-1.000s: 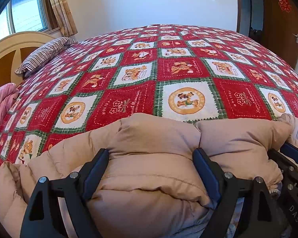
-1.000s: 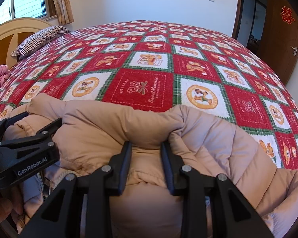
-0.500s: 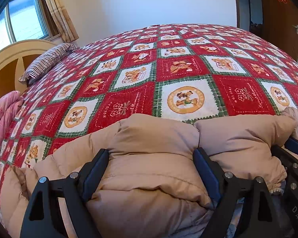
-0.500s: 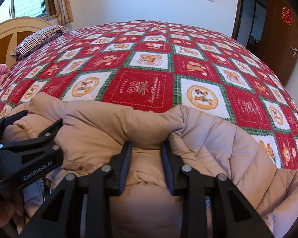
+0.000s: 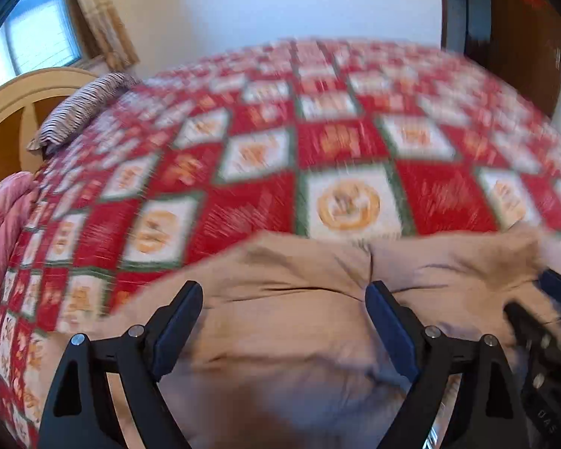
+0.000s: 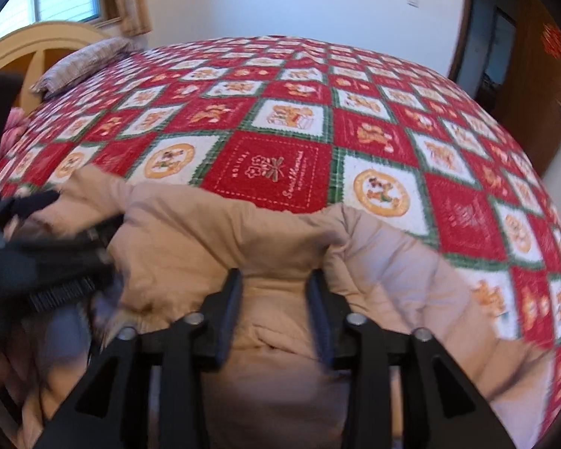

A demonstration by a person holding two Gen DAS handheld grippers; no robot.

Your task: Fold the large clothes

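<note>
While left claw (image 5: 284, 321) gapes over jacket (image 5: 280, 355), right claw (image 6: 276, 292) pinches it.

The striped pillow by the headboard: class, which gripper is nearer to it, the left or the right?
Left. The left gripper sits on the tan jacket on the side toward the striped pillow; the right gripper grips the jacket farther from it.
</note>
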